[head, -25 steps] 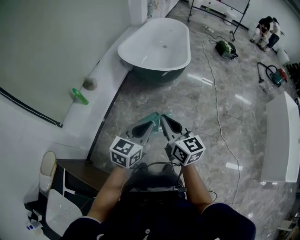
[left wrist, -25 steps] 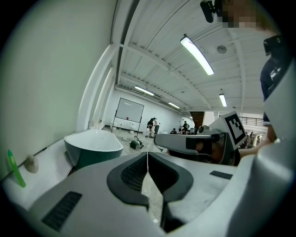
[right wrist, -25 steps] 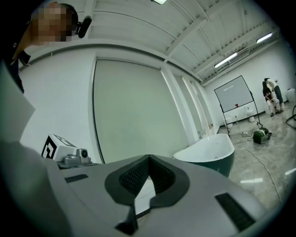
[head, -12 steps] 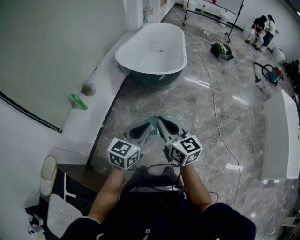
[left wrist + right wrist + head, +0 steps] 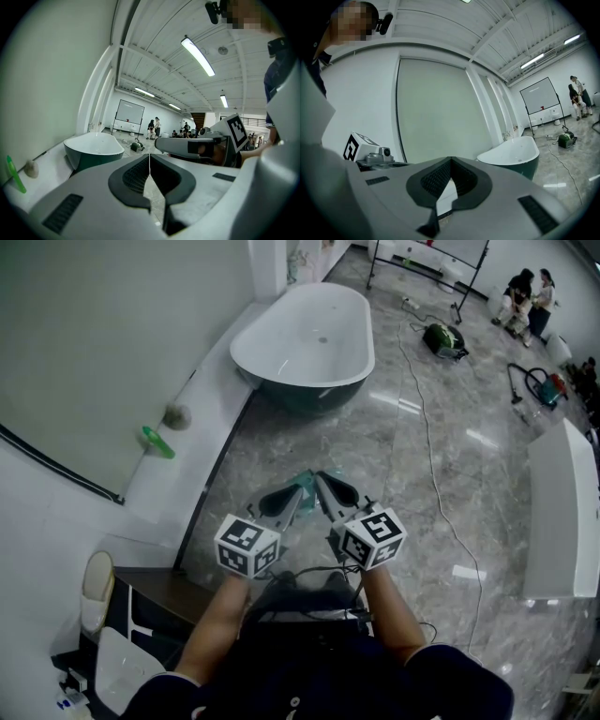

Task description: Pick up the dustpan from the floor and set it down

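Dustpan not plainly seen in any view. Only a small teal shape [image 5: 306, 480] on the grey marble floor [image 5: 375, 446], peeping out just under the tips of both tongs in the head view. Possibly the dustpan, but too covered to tell. Nothing of it in either gripper view, both looking level across the room toward a white bathtub [image 5: 305, 343].

Left tongs [image 5: 301, 487] and right tongs [image 5: 318, 476] held side by side in front of the body, tips nearly meeting, well above the floor. Both pairs of jaws pressed together, with nothing clamped between them.

Equally fitting for two stages: empty tongs poised ahead of a reach down for the dustpan, or empty tongs raised clear with the dustpan lying back on the floor. No telling which from here.

Good practice either way:
- Keep both tongs steady and far enough apart not to knock each other.
- Shift the head view or the tongs to bring the teal shape into the clear, then confirm its identity and place.
- Treat the dustpan as probably light and thin-walled, easily skidded across polished marble by a careless nudge.
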Action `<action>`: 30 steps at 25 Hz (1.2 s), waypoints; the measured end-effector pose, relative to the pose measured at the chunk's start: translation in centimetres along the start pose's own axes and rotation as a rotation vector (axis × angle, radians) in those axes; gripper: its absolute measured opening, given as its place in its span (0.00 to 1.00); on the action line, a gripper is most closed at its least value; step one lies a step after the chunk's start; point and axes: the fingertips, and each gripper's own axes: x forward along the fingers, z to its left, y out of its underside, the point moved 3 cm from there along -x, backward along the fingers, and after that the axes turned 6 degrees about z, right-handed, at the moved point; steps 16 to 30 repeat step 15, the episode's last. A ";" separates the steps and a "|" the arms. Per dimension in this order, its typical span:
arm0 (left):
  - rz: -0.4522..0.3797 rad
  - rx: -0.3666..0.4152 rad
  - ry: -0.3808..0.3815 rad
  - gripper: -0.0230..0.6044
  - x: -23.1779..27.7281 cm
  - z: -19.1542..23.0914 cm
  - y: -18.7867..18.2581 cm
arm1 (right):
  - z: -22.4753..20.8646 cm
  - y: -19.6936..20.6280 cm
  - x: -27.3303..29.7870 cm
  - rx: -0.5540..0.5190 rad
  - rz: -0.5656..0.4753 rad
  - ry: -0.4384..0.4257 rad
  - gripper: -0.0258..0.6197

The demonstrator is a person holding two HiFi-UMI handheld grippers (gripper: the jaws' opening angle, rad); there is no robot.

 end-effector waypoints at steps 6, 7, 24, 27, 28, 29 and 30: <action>0.004 -0.003 0.001 0.06 0.1 0.2 -0.1 | -0.1 -0.4 0.2 -0.005 -0.003 -0.002 0.05; 0.005 -0.003 0.002 0.06 0.2 0.3 -0.1 | -0.2 -0.4 0.3 -0.004 -0.002 -0.002 0.05; 0.008 -0.010 0.003 0.06 0.3 0.7 0.2 | -0.2 -0.3 0.7 -0.007 0.001 -0.002 0.05; 0.008 -0.010 0.003 0.06 0.3 0.7 0.2 | -0.2 -0.3 0.7 -0.007 0.001 -0.002 0.05; 0.008 -0.010 0.003 0.06 0.3 0.7 0.2 | -0.2 -0.3 0.7 -0.007 0.001 -0.002 0.05; 0.008 -0.010 0.003 0.06 0.3 0.7 0.2 | -0.2 -0.3 0.7 -0.007 0.001 -0.002 0.05; 0.008 -0.010 0.003 0.06 0.3 0.7 0.2 | -0.2 -0.3 0.7 -0.007 0.001 -0.002 0.05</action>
